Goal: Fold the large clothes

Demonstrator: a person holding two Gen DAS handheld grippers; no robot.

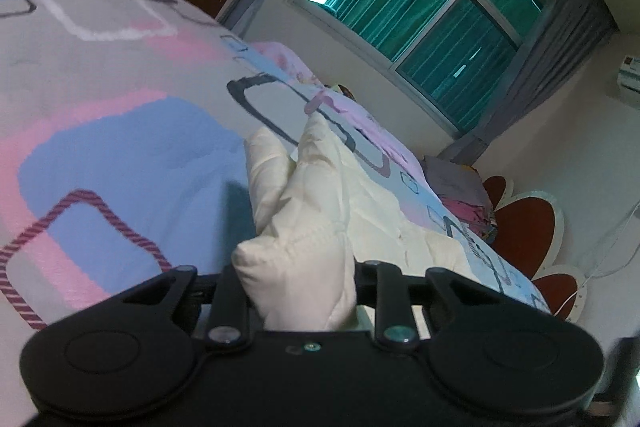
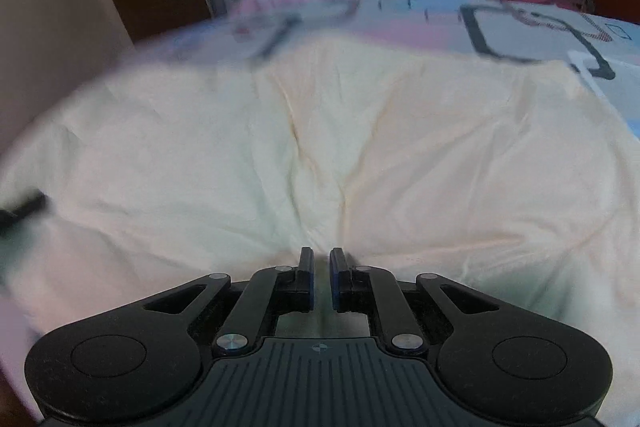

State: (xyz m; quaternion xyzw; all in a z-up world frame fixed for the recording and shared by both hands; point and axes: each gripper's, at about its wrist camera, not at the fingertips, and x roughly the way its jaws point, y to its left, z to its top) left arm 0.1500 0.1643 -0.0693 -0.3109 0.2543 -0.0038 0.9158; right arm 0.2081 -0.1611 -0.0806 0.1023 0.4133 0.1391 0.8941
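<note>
The left gripper (image 1: 298, 291) is clamped on a bunched corner of the cream garment (image 1: 320, 211), with a thick wad of cloth standing up between its jaws and hiding the fingertips. The right gripper (image 2: 322, 277) has its jaws drawn narrow with a slim gap; a pucker of the garment (image 2: 320, 147) runs straight to the tips, so it probably pinches an edge there, though the blur and the low angle leave me unable to tell.

The garment lies spread over the bed (image 1: 120, 87), across the patterned cover toward its near edge, with the left corner lifted off it.

The cloth looks soft, padded and stitched at the hem, light for its bulk, and limp: it will sag and drag between two holds instead of keeping a line. It creases readily and should not slip much on the cover. The best holds are the seamed corners and hem, where the doubled layers give the pads something firm; a grip in the middle would only gather a loose bunch.
</note>
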